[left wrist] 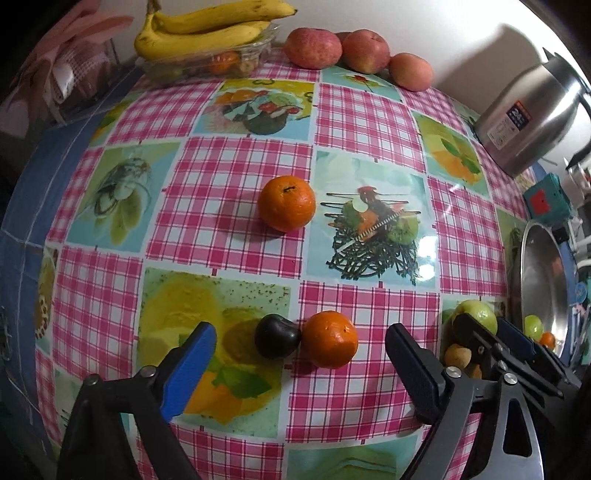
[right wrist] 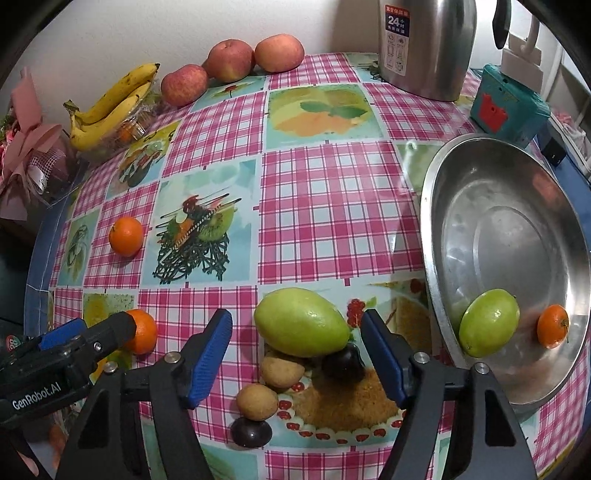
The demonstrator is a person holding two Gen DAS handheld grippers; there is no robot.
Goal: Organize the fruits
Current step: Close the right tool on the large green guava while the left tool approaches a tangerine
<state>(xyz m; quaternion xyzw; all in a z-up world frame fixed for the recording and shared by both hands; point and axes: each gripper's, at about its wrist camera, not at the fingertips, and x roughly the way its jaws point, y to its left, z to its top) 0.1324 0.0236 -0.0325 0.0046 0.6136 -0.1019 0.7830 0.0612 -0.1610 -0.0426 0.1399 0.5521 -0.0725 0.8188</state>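
Observation:
My left gripper [left wrist: 301, 350] is open; a dark plum [left wrist: 276, 335] and an orange [left wrist: 330, 344] lie touching between its fingers. A second orange [left wrist: 286, 203] sits farther out. My right gripper [right wrist: 297, 350] is open around a green fruit [right wrist: 301, 322], with a dark plum [right wrist: 342, 363], two small brown fruits [right wrist: 281, 371] and another dark plum [right wrist: 251, 432] close by. The steel bowl [right wrist: 480, 192] at the right holds a green fruit [right wrist: 488, 328] and a small orange [right wrist: 552, 325]. The left gripper also shows in the right wrist view [right wrist: 88, 332].
Bananas [left wrist: 207, 27] on a glass dish and three apples [left wrist: 365, 50] stand at the table's far edge by the wall. A steel kettle [right wrist: 424, 44] and a teal box [right wrist: 506, 103] stand at the back right. The table edge drops off at the left.

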